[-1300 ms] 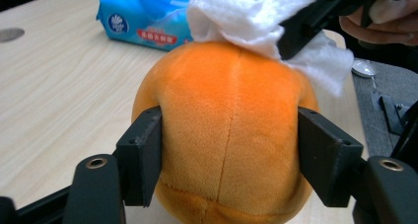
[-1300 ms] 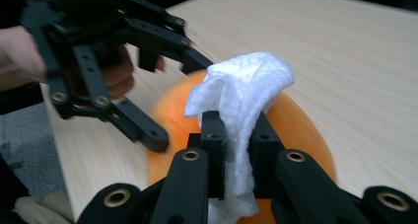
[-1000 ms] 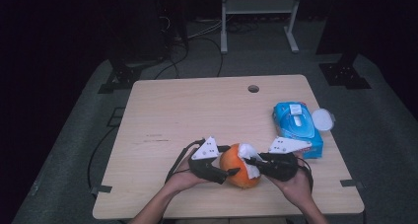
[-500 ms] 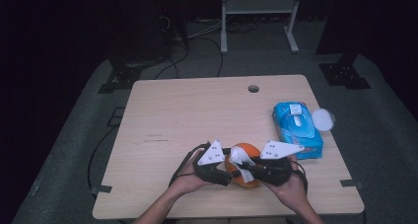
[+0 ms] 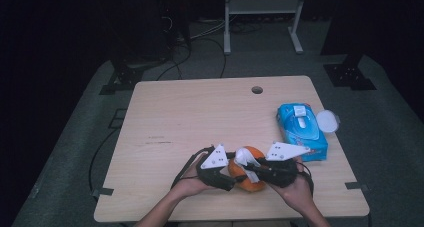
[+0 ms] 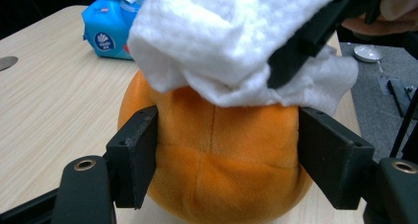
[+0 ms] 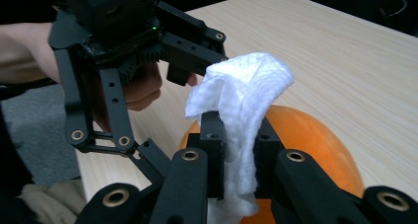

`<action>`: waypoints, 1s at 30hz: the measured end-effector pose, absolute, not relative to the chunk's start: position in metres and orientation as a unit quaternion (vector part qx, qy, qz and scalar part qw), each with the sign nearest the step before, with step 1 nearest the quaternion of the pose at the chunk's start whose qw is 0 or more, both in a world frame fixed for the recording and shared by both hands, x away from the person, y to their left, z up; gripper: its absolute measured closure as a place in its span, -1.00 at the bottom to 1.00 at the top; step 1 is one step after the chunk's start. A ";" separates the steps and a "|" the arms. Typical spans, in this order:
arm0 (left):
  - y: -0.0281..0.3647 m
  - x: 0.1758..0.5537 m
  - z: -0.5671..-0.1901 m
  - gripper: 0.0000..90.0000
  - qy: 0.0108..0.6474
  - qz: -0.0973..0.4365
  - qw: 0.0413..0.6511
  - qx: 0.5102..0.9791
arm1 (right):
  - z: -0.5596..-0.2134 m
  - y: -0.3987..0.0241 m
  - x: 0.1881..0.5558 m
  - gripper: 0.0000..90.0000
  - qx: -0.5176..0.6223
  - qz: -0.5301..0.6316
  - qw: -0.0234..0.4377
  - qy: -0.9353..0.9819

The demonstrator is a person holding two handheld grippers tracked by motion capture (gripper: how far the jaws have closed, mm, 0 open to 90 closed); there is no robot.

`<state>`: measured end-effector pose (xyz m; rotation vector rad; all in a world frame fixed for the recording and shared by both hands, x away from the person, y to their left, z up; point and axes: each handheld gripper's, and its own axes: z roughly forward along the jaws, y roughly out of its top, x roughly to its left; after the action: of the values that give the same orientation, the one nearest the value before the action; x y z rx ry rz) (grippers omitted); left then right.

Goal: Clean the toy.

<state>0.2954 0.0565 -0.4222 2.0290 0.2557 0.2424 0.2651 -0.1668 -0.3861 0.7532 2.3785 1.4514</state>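
Orange ball: a soft, fuzzy orange ball (image 5: 248, 174) sat on the counter (image 5: 200, 117), close to the near edge, between the two hands.
Left tool: the left tool (image 6: 224, 155) hugged the orange ball from both sides. Its black jaws pressed on the ball's left and right, about halfway up. The jaws had just been closing in on the ball, then eased a tiny bit.
Right tool: the right tool (image 7: 236, 150) had its jaws squeezed together on a white wipe (image 7: 241, 100). The wipe stuck up between the jaws like a little flag, and its bottom end hung down.
White wipe: it was crumpled and lay on top of the orange ball, touching it. From the left tool's view it covered the ball's top like a hat.
Hands: the left hand (image 5: 187, 182) and the right hand (image 5: 295, 189) came in from the near edge. Each one held a tool, and the two tools met at the ball.
Blue pack: a blue pack of wipes (image 5: 301, 130) lay on the right side of the counter, just past the right tool.
White lid: a small round white lid (image 5: 327, 121) stuck out from the pack's right side, at the counter's edge.
Hole: a small round hole (image 5: 257, 90) was in the counter near the far edge, well apart from the ball.
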 end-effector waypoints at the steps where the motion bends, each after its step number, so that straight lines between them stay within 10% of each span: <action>1: 0.058 0.296 -0.423 -0.38 0.108 0.099 0.516 0.844 | -0.386 -0.168 0.266 0.78 0.262 0.499 0.129 0.816; 11: 0.068 0.307 -0.421 -0.63 0.130 0.057 0.535 0.833 | -0.397 -0.188 0.280 0.78 0.307 0.491 0.121 0.806; 30: 0.069 0.300 -0.429 -0.46 0.086 0.075 0.509 0.853 | -0.393 -0.185 0.276 0.77 0.299 0.485 0.130 0.811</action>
<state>0.3001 0.0688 -0.4288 2.0549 0.2072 0.1812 0.2763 -0.1849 -0.3926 0.8682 2.3569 1.4099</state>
